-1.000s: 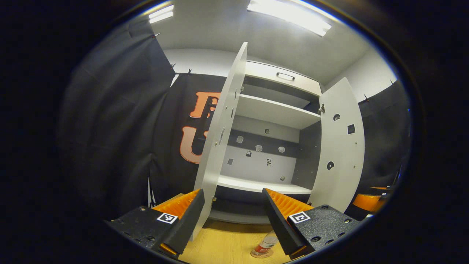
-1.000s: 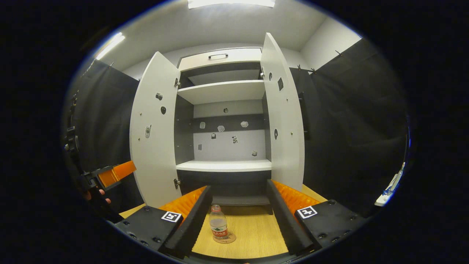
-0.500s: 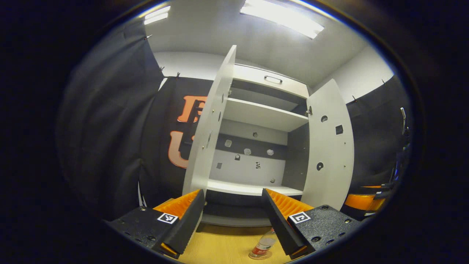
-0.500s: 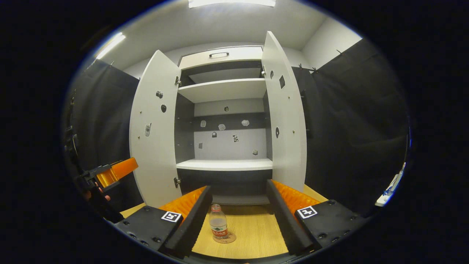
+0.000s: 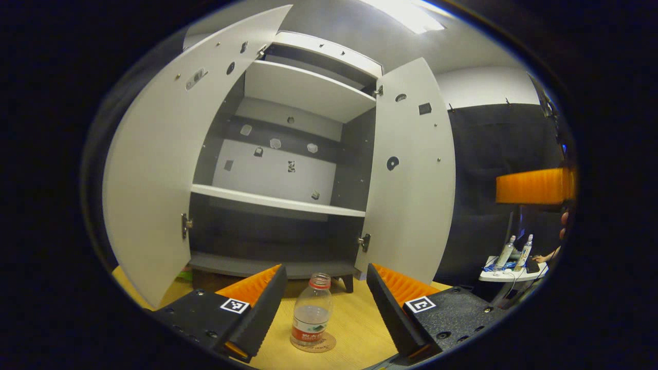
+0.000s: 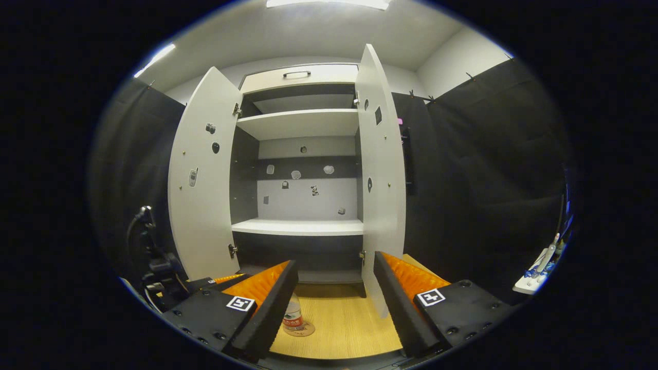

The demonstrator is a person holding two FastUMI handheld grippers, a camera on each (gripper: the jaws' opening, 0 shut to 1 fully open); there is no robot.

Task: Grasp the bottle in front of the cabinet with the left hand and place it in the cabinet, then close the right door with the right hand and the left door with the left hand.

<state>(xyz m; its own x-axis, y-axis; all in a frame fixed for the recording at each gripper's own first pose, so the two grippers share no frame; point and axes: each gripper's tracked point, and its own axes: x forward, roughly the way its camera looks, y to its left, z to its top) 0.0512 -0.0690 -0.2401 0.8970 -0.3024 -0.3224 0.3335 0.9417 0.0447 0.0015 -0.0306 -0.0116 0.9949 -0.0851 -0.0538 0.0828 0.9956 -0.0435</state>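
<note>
The jaws of the left gripper (image 5: 324,303) are held wide apart, with the water bottle (image 5: 311,321) standing between them, untouched, on the desk (image 5: 354,329) before the open cabinet (image 5: 277,200). The grasp is judged next: jaws lowered and squeezed. The right gripper (image 6: 334,298) is also spread apart.

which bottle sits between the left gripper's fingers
The red-capped bottle on the wooden floor before the cabinet; the other bottles stand far right on a small table.

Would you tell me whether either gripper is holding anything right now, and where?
Nothing is held. The left gripper is open around the bottle without touching it; the right gripper is open too.
</note>
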